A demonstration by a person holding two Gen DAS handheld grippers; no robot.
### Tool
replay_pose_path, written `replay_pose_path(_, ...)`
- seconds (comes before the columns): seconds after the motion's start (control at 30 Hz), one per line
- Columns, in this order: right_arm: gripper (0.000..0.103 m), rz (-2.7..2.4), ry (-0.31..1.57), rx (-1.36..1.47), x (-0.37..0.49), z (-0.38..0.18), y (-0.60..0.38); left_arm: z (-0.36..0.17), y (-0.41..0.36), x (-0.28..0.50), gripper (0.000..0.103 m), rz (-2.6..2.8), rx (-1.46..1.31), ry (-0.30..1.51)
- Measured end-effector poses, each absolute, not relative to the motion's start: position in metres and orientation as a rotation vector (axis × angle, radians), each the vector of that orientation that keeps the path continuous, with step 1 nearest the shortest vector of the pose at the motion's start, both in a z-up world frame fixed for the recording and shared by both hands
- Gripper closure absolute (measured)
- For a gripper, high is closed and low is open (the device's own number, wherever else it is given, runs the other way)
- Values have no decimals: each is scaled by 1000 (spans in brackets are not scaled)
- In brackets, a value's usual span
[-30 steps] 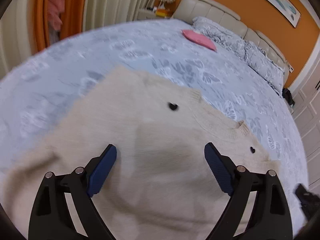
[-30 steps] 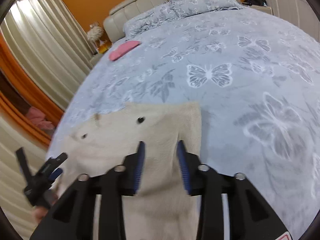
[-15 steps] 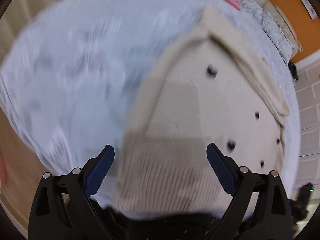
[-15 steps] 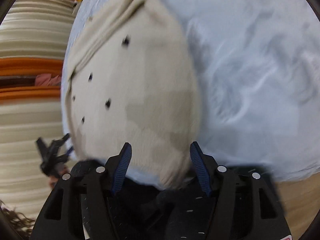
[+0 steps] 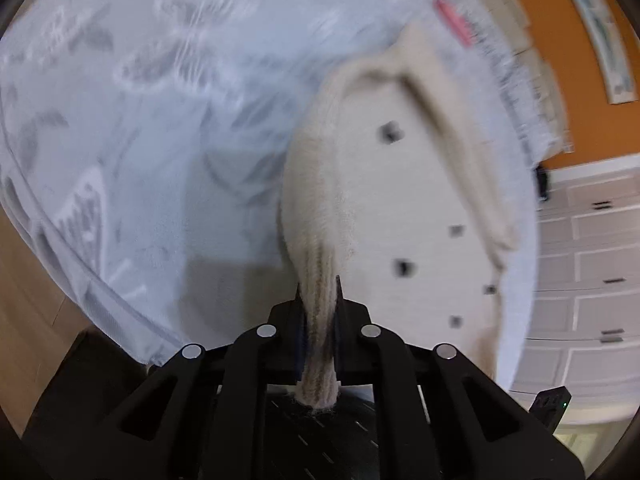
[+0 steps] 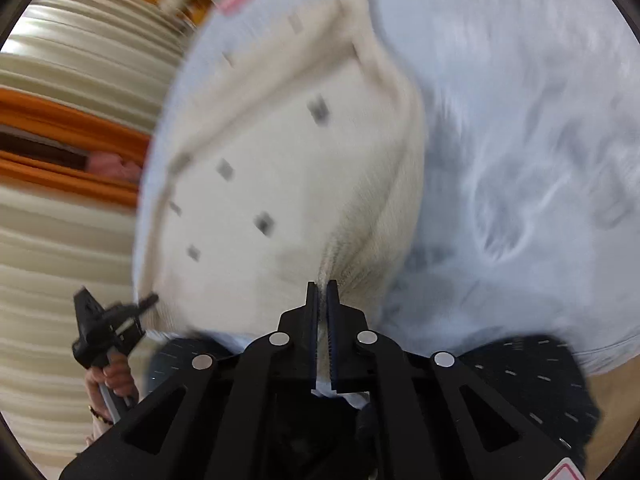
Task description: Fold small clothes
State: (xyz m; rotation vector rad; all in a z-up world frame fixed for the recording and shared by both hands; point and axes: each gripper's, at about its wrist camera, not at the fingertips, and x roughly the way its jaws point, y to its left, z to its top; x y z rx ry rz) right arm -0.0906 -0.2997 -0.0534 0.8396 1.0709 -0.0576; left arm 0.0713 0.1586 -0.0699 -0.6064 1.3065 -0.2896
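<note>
On the bed point(image 5: 160, 128), a cream sweater point(image 5: 400, 200) lies spread over the pale blue butterfly-print cover, its dark buttons showing as blurred spots. Both views are smeared by motion.

At the near hem, the left gripper point(image 5: 318, 312) is clamped on a bunched, ribbed corner of the sweater; the knit runs up from between its closed fingers point(image 5: 338, 300) and a tuft pokes out behind them. From that corner a fold of cloth rises toward the far end of the garment.

The right gripper point(image 6: 322, 304) is closed to a narrow slit on the opposite hem corner of the sweater point(image 6: 280, 160), where ribbed knit fans out just ahead of the blue pads point(image 6: 332, 320). In the right wrist view the left gripper point(image 6: 116, 320) shows at the other corner, held by the person's hand point(image 6: 114, 376).

Far up the bed lies a pink cloth point(image 5: 454, 26), near the pillows point(image 5: 516, 80). An orange wall point(image 5: 560, 60) stands behind the bed, white cabinets point(image 5: 592, 260) to one side, and cream curtains point(image 6: 60, 80) to the other.
</note>
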Motion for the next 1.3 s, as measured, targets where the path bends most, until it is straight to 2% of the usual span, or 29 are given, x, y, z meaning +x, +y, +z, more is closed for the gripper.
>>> replay_pose_path(0.17, 100, -74, 883, 760, -141, 34, -327, 12, 161, 31, 97, -434, -612, 1179)
replay_pose_path(0.23, 100, -89, 850, 731, -165, 55, -331, 30, 159, 11, 97, -474, -613, 1163)
replay_pose_path(0.37, 100, -103, 854, 714, -217, 69, -329, 50, 163, -37, 97, -530, -644, 1166)
replay_pose_path(0.53, 103, -114, 930, 759, -286, 64, -314, 49, 178, -101, 97, -507, -665, 1254)
replay_pose_path(0.73, 102, -82, 892, 714, -292, 89, -308, 71, 159, -96, 97, -545, -630, 1210)
replay_pose_path(0.8, 92, -106, 939, 680, -276, 78, -310, 69, 149, -83, 97, -529, -606, 1211)
replay_pose_path(0.83, 85, -136, 974, 659, -268, 67, -309, 64, 146, -77, 97, -524, -607, 1224)
replay_pose_path(0.87, 72, -145, 1017, 639, -261, 55, -304, 61, 146, -78, 97, -517, -605, 1236)
replay_pose_path(0.93, 61, -148, 1087, 614, -251, 32, -294, 53, 146, -78, 97, -501, -599, 1263)
replay_pose_path(1.0, 60, -131, 1151, 619, -244, 11, -286, 43, 151, -83, 97, -470, -598, 1292)
replay_pose_path(1.1, 60, -107, 1205, 603, -237, -10, -269, 34, 158, -85, 96, -434, -619, 1310)
replay_pose_path(1.13, 70, -104, 1209, 597, -235, -13, -266, 32, 160, -85, 96, -423, -621, 1316)
replay_pose_path(1.17, 100, -87, 1210, 598, -234, -17, -263, 29, 161, -84, 96, -412, -625, 1324)
replay_pose_path(1.23, 99, -84, 1213, 629, -232, -19, -265, 25, 162, -84, 96, -400, -632, 1333)
replay_pose_path(1.3, 99, -81, 1147, 644, -233, 3, -270, 32, 164, -82, 96, -405, -649, 1316)
